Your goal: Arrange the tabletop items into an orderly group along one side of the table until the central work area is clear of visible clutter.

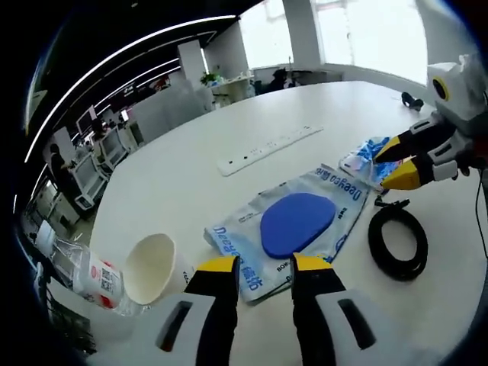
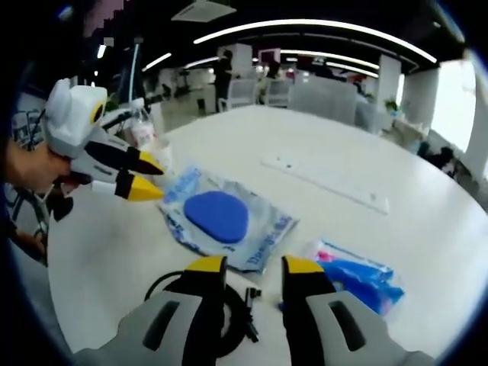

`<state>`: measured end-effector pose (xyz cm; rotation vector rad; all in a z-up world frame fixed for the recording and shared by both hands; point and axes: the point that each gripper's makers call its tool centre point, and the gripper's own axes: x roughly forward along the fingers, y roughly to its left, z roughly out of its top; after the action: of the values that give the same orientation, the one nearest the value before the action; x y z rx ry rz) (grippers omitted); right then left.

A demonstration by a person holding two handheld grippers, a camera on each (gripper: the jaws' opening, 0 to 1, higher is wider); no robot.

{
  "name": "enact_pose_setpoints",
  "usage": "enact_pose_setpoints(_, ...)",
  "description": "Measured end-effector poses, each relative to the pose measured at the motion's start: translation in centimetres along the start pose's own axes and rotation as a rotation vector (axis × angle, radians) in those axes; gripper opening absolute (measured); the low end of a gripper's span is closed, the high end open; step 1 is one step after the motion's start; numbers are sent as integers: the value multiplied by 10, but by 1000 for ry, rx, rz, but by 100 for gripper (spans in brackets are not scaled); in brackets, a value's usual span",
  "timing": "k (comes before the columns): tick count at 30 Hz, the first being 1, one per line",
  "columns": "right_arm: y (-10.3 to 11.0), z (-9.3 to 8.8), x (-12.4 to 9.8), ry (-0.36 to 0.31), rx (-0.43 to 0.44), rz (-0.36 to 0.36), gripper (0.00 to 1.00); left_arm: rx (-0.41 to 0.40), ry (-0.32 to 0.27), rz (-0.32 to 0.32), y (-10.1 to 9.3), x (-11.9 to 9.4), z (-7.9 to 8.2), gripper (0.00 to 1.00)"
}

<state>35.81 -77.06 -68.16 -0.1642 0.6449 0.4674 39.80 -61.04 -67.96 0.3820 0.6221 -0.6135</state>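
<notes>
White table [image 1: 229, 206], white power strip [image 1: 268, 149]. The clear bag [image 1: 293, 229] carries blue lettering around a solid blue pad [image 1: 296, 223]. Black cable [image 1: 397, 242], cream paper cup [image 1: 151, 268]. The small packet [image 2: 358, 274] shows blue with pink. Both tongs, left [image 1: 258, 267] and right [image 2: 245, 265], are yellow-tipped on grey-white bodies.

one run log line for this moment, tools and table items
left tool open, over mouse pad bag | right tool open, above black cable | paper cup on its side | small blue packet untouched

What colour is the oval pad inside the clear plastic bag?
Solid blue oval pad, inside the clear printed plastic bag; clearest in the left gripper view.
</notes>
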Motion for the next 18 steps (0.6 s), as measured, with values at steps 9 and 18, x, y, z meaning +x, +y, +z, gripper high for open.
enact_pose_setpoints(9,2,9,-18,-21,31,7,26,4,-55,-33,-9,-14,17,26)
enact_pose_setpoints(18,4,19,-38,-44,16,2,29,8,-102,-50,-14,-28,36,29)
